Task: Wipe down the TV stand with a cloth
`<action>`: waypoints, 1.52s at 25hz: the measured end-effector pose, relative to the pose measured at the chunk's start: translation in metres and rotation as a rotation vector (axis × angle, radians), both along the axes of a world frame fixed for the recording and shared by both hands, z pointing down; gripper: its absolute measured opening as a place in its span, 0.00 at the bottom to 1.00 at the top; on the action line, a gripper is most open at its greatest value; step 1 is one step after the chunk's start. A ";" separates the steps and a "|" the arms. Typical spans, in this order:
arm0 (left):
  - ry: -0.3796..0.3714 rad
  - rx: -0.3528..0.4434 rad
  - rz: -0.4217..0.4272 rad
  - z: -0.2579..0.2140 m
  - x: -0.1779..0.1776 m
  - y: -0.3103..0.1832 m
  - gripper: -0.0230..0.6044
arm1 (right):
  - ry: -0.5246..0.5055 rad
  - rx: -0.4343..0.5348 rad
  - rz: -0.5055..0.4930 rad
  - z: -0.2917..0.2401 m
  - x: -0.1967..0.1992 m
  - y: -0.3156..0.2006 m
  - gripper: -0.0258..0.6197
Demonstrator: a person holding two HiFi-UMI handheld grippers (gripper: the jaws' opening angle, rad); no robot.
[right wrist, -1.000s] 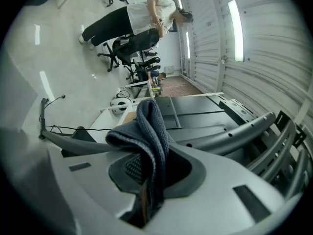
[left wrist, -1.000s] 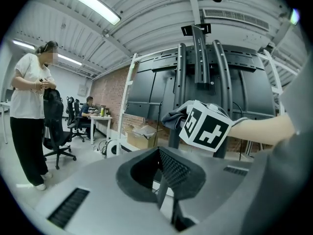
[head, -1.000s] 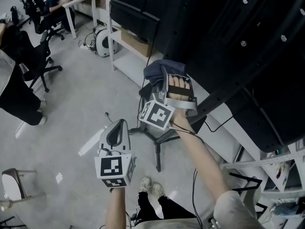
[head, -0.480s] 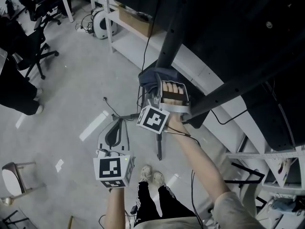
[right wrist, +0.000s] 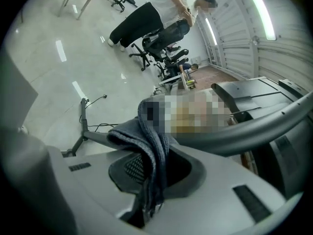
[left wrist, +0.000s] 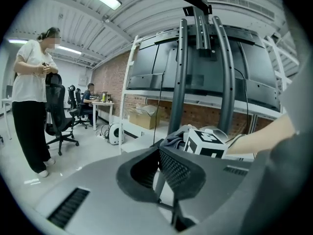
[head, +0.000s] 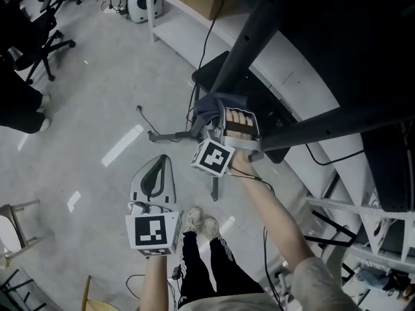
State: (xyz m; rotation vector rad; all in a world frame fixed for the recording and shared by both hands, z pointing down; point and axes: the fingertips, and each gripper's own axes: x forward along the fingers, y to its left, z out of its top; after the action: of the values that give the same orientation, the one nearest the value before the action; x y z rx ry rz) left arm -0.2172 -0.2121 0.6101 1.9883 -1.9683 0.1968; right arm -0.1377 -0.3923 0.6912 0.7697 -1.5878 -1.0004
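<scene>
In the head view, an office chair (head: 40, 43) is seen far to the left of the TV stand (head: 337, 118), on the grey floor (head: 97, 109). The left gripper (head: 160, 172) is held low and left of the stand's slanted post (head: 249, 39), well apart from it. In the left gripper view its jaws are shown pressed together with nothing between them (left wrist: 166, 166). In that view a standing person (left wrist: 30, 97) is seen at the far left, and the stand's twin posts (left wrist: 182, 77) rise ahead.

A thin base leg (head: 170, 135) of the stand lies on the floor between the two grippers. Just right of it, the right gripper (head: 219, 116) is held at the foot of the post, its marker cube (head: 213, 157) turned toward the camera. The dark blue-grey cloth (head: 214, 103) is bunched at the gripper's tip, directly below the post's lower end and seemingly against it.

In the right gripper view the jaws are seen closed on the cloth (right wrist: 149, 146), whose folds hang down between them and spill over the left side. A curved bar of the stand (right wrist: 254, 130) runs across just beyond the cloth. Whether the cloth touches that bar cannot be told, since a mosaic patch covers that spot.

Right of the post, white shelving (head: 295, 83) is seen behind the stand.
</scene>
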 end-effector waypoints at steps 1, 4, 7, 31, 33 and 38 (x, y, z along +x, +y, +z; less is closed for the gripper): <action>0.006 -0.014 -0.003 0.010 0.002 0.002 0.06 | 0.017 -0.010 0.002 0.010 0.003 -0.001 0.13; 0.050 -0.059 -0.021 0.043 0.001 0.018 0.06 | 0.045 -0.039 0.003 0.045 0.006 0.004 0.13; 0.063 -0.098 -0.044 0.067 -0.003 0.033 0.06 | 0.062 -0.057 0.001 0.071 0.006 0.009 0.13; 0.051 -0.044 -0.122 0.040 -0.022 0.028 0.06 | -0.170 -0.286 0.070 0.079 -0.007 0.026 0.13; 0.034 0.010 -0.126 0.002 -0.024 0.021 0.06 | -0.314 -0.325 0.075 0.032 -0.018 0.031 0.13; -0.031 0.170 -0.156 -0.114 -0.027 0.015 0.06 | -0.742 -0.342 0.015 -0.138 -0.033 0.050 0.13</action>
State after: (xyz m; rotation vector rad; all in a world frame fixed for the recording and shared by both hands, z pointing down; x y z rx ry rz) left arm -0.2437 -0.1968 0.4960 1.9293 -2.2149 0.0234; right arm -0.1709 -0.3419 0.5530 0.9639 -2.3019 -0.4075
